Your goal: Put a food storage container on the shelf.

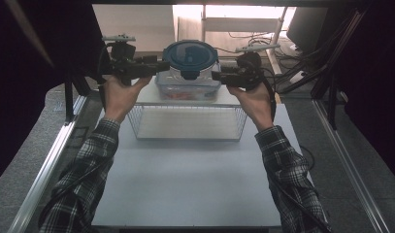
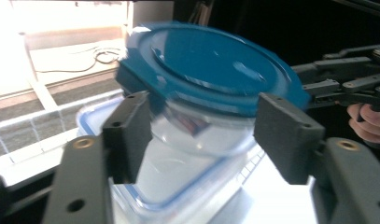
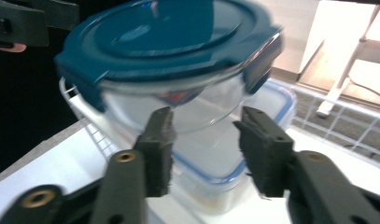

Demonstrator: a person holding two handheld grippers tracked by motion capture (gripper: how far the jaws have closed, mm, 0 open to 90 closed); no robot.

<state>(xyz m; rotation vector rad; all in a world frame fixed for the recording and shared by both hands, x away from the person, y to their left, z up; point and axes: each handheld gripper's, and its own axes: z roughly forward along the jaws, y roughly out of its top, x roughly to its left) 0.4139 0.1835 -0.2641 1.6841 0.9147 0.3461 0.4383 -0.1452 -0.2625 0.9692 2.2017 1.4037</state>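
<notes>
While it sits high at upper centre of the high view, the round clear glass bowl with a dark blue clip lid is tilted above a rectangular clear plastic box with a blue rim. That box rests on a white wire rack on the pale grey table. Left tongs and right tongs flank the bowl. Both pairs stand apart; contact with the bowl unclear, frames blurred.
</notes>
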